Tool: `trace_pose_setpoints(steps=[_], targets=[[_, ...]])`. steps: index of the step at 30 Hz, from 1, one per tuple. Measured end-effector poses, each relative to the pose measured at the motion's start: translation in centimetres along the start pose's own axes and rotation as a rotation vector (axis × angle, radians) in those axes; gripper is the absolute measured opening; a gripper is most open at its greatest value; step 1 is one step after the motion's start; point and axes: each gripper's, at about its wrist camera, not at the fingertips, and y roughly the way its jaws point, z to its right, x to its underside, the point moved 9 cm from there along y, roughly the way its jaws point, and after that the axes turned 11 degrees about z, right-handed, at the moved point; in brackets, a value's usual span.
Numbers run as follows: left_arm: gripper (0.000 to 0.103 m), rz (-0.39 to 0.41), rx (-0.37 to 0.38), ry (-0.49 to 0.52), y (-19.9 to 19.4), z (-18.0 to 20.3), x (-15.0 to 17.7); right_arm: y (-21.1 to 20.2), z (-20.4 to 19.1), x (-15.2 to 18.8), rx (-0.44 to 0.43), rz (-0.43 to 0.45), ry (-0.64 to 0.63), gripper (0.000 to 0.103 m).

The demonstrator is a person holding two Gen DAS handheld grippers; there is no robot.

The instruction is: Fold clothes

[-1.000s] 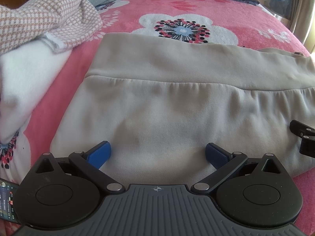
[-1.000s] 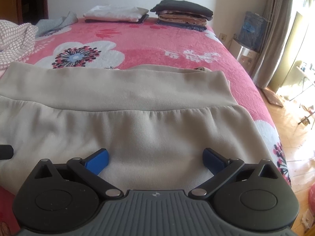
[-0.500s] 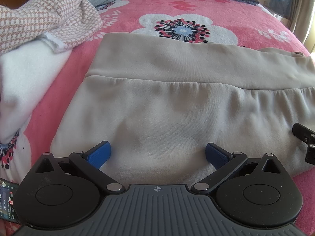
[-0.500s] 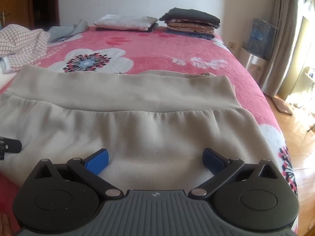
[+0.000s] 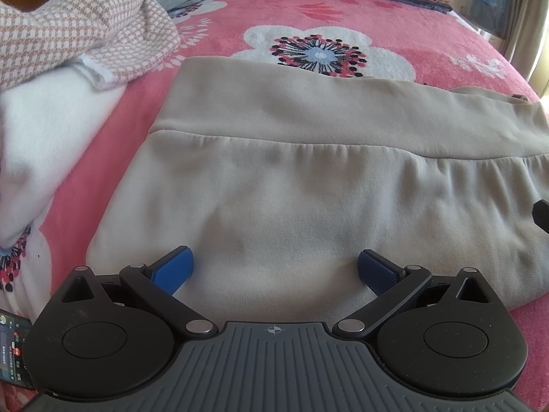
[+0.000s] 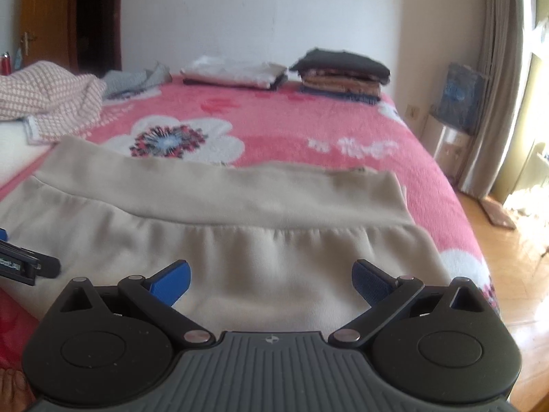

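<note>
Left wrist view alone shows a phone (image 5: pixel 13 353) at 8 o'clock, on the bed edge. Right wrist view alone shows the white wall (image 6: pixel 257 17), curtain (image 6: pixel 497 86), wooden floor (image 6: pixel 514 274) and door (image 6: pixel 37 24). One beige garment (image 5: pixel 291 189) lies flat on the pink floral blanket (image 5: pixel 429 24), directly ahead of both grippers. Two folded stacks sit at 12 o'clock: white stack (image 6: pixel 236 73), dark stack (image 6: pixel 343 72). One checkered cloth (image 5: pixel 68 31) at 10 o'clock. Left gripper (image 5: pixel 276 271): jaws spread wide, empty. Right gripper (image 6: pixel 271 279): likewise released.
</note>
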Motion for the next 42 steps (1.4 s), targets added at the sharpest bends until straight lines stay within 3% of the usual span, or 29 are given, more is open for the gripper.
trace_pose_setpoints(steps=[3,6,11,13,15,18,21,24,26,28,29,30,32,33,34,35,38,42], targets=[[0.103,0.004,0.004,-0.001,0.0,0.0,0.0,-1.0,-0.3,-0.1,-0.018,0.034,-0.03,0.093],[0.103,0.013,0.015,-0.006,0.0,-0.1,0.0,-1.3,-0.5,1.2,-0.026,0.011,-0.058,0.08],[0.103,0.078,0.054,0.017,-0.8,0.0,-0.3,-1.0,-0.7,3.0,-0.026,-0.032,-0.09,0.081],[0.102,0.171,0.112,0.029,-2.2,0.2,-1.0,-1.1,-0.8,3.1,-0.028,-0.034,-0.094,0.079],[0.102,0.248,0.204,0.052,-3.8,0.7,-1.4,-2.0,-0.8,2.0,-0.047,-0.007,-0.08,0.062],[0.095,0.22,0.312,0.054,-4.4,1.0,-0.1,-3.6,-1.3,0.7,-0.092,0.047,-0.075,0.061],[0.079,0.197,0.275,0.144,-3.6,1.0,1.8,-3.7,-2.5,1.8,-0.123,0.021,-0.108,0.06],[0.082,0.241,0.23,0.292,-3.0,1.3,3.2,-3.4,-2.6,2.7,-0.115,-0.009,-0.133,0.06],[0.082,0.239,0.226,0.295,-3.2,1.2,3.1,-3.2,-1.8,2.7,-0.083,-0.016,-0.136,0.061],[0.081,0.229,0.246,0.25,-3.9,0.6,2.2,-2.9,-1.0,2.8,-0.052,-0.023,-0.14,0.058],[0.081,0.241,0.261,0.214,-4.4,0.2,1.6,-2.8,-0.6,2.8,-0.037,-0.027,-0.142,0.05],[0.082,0.256,0.266,0.185,-4.8,-0.4,1.2,-2.7,-0.2,2.8,-0.021,-0.031,-0.144,0.049],[0.084,0.252,0.222,0.165,-4.4,-1.7,0.9,-2.5,0.6,2.9,0.01,-0.038,-0.147,0.049],[0.086,0.215,0.188,0.156,-3.3,-2.5,1.4,-2.4,1.0,2.9,0.025,-0.041,-0.149,0.049],[0.097,0.172,0.184,0.119,-2.2,-3.4,2.0,-2.3,1.4,2.9,0.041,-0.045,-0.151,0.049],[0.1,0.166,0.205,0.062,-1.6,-4.1,2.3,-2.0,2.0,3.4,0.048,-0.06,-0.142,0.053],[0.097,0.158,0.241,0.032,-2.0,-4.7,1.9,-1.5,3.0,4.5,0.03,-0.07,-0.089,0.055],[0.094,0.171,0.232,-0.008,-3.0,-6.0,1.1,-2.9,3.8,1.8,0.059,-0.02,-0.071,0.054]])
